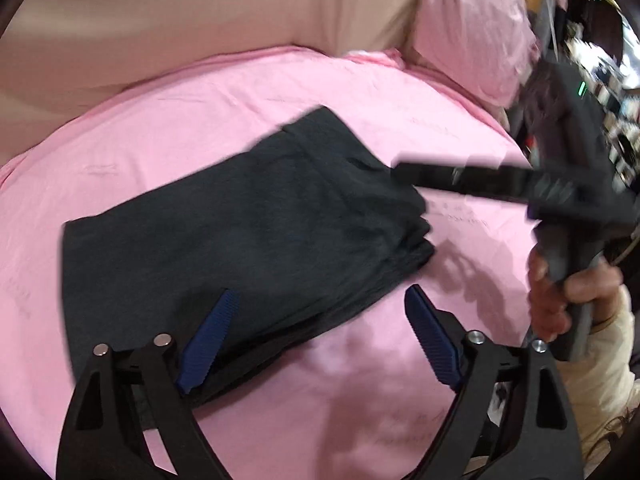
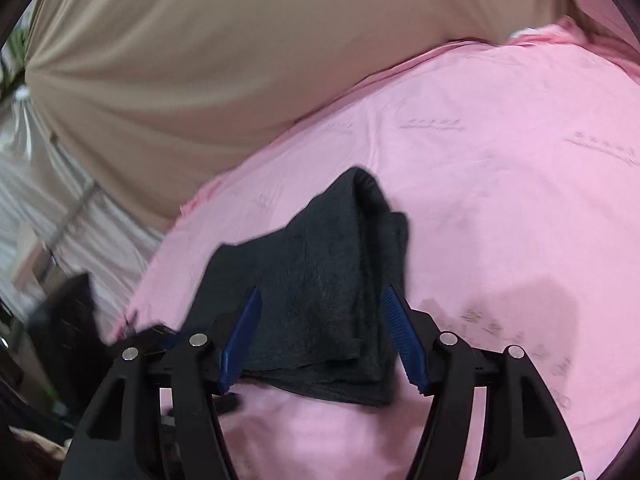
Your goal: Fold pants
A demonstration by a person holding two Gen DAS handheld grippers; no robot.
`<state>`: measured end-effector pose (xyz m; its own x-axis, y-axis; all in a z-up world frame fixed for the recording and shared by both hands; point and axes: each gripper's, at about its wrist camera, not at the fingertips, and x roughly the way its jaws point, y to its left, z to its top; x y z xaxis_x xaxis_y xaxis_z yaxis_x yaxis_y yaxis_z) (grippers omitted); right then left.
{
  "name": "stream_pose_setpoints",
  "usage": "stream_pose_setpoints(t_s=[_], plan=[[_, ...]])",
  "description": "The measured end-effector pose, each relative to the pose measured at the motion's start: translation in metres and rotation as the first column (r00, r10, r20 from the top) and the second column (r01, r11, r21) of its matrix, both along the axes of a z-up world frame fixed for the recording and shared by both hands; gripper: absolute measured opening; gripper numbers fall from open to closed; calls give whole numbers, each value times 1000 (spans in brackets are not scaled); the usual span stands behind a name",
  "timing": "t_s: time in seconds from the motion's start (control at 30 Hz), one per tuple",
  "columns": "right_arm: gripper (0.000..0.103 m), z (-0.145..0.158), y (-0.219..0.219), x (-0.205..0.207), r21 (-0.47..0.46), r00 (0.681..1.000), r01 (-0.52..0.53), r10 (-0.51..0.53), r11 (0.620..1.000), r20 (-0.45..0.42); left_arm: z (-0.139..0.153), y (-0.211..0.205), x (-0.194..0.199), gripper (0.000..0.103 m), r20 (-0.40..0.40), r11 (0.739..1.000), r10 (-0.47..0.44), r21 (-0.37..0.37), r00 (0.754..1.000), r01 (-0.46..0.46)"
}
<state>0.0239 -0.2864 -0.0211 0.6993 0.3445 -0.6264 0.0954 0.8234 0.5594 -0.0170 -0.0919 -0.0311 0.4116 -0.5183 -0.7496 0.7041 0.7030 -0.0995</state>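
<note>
The dark grey pants [image 1: 240, 240] lie folded into a compact rectangle on the pink sheet [image 1: 200, 112]. My left gripper [image 1: 320, 312] is open and empty above the fold's near edge, its left finger over the cloth. My right gripper [image 2: 320, 312] is open, its blue pads [image 2: 240, 340] on either side of the folded pants [image 2: 320, 292] without pinching them. The right gripper also shows in the left wrist view [image 1: 460, 180], held by a hand, its fingers over the right end of the fold.
A beige headboard or cushion [image 1: 180, 12] runs along the far side of the bed. A pink pillow [image 1: 472, 28] sits at the back right. Cluttered furniture [image 1: 600, 60] stands beyond the bed's right side. A dark object [image 2: 68, 320] lies off the bed's left edge.
</note>
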Motion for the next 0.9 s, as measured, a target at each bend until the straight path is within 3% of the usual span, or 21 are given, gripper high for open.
stream_pose_setpoints(t_s=[0.03,0.07,0.17,0.23,0.33,0.37,0.4,0.47,0.5,0.57,0.6,0.63,0.67,0.7,0.83,0.9], plan=[[15,-9,9,8,-49,999,-8,6,999,-41,4,16,4,85,1,999,39,-14,999,-39],[10,-13,13,7,-78,998,11,-16,997,-54,7,37,12,85,-7,995,95,-28,995,-95],[8,-9,2,-14,-89,997,77,-79,993,-24,7,87,37,85,-51,963,264,-47,963,-266],[22,-25,-11,-18,-77,995,82,-87,994,-58,-3,119,58,85,-100,920,384,-44,918,-389],[26,-16,-10,-31,-20,993,103,-104,994,-48,-22,143,81,85,-219,874,459,-60,861,-482],[34,-8,-9,-36,-13,993,112,-112,994,-39,-29,149,87,85,-269,860,470,-76,841,-505],[53,-7,-9,-36,-11,992,123,-124,992,-33,-35,152,91,85,-313,853,464,-97,829,-513],[65,-7,-2,-30,-2,992,118,-118,993,-41,-46,152,95,85,-390,850,434,-122,812,-513],[65,-13,2,-26,-2,993,106,-106,994,-59,-50,150,95,86,-403,850,425,-132,811,-511],[65,-32,10,-9,28,992,65,-61,997,-111,-51,143,96,83,-374,865,411,-127,831,-485],[57,-45,13,-3,48,987,61,-54,997,-149,-51,140,97,76,-362,873,404,-122,840,-472],[53,-48,15,-3,39,988,77,-71,996,-136,-52,134,100,49,-353,885,393,-104,849,-454],[33,-45,18,-2,42,992,57,-52,998,-118,-54,135,98,42,-344,886,404,-83,848,-456],[28,-39,19,-4,55,992,60,-53,997,-112,-54,137,102,23,-346,886,407,-78,846,-458],[24,-3,24,-31,61,998,23,-19,998,-64,-39,156,109,19,-428,887,325,-170,843,-429],[27,-9,25,-40,28,995,20,-18,999,-97,-41,154,102,20,-437,906,290,-161,851,-391]])
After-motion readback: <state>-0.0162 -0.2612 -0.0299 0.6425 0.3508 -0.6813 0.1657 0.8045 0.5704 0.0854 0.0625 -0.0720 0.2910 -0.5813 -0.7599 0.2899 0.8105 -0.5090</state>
